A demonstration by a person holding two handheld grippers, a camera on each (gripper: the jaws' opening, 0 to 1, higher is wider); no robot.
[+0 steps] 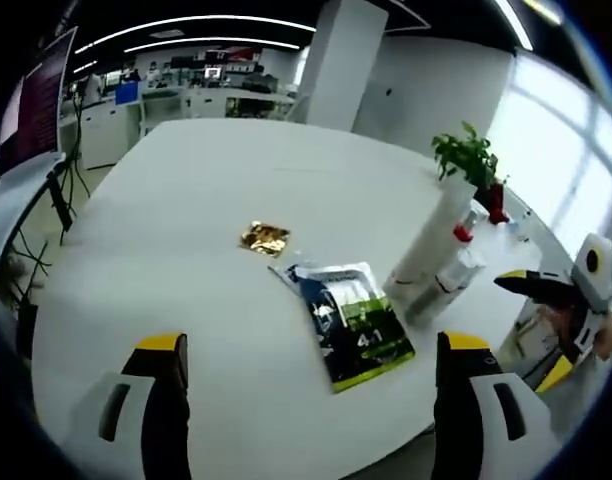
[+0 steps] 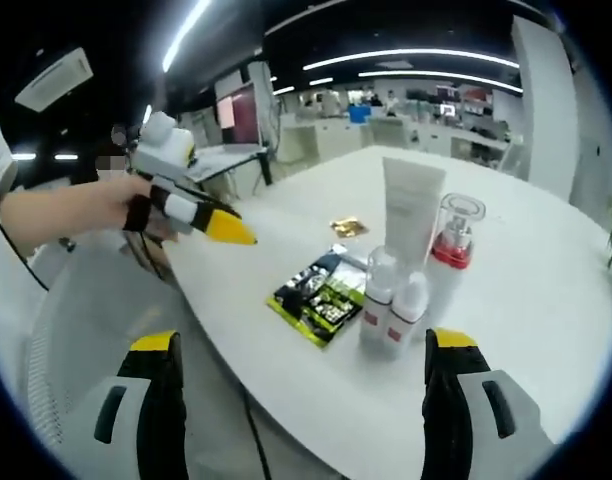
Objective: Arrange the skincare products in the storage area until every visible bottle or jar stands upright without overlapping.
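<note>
On the white table a tall white tube stands on its cap. Beside it a clear-capped bottle with a red collar stands upright, and two small white bottles with red labels stand in front. A dark green packet lies flat to their left, with a gold sachet beyond it. My right gripper is open, short of the bottles. My left gripper is open above the table edge, facing the packet, the sachet and the tube.
A potted plant stands behind the bottles. The left gripper, held in a hand, hovers off the table's left side in the right gripper view. The right gripper enters the left gripper view from the right. Desks and monitors fill the background.
</note>
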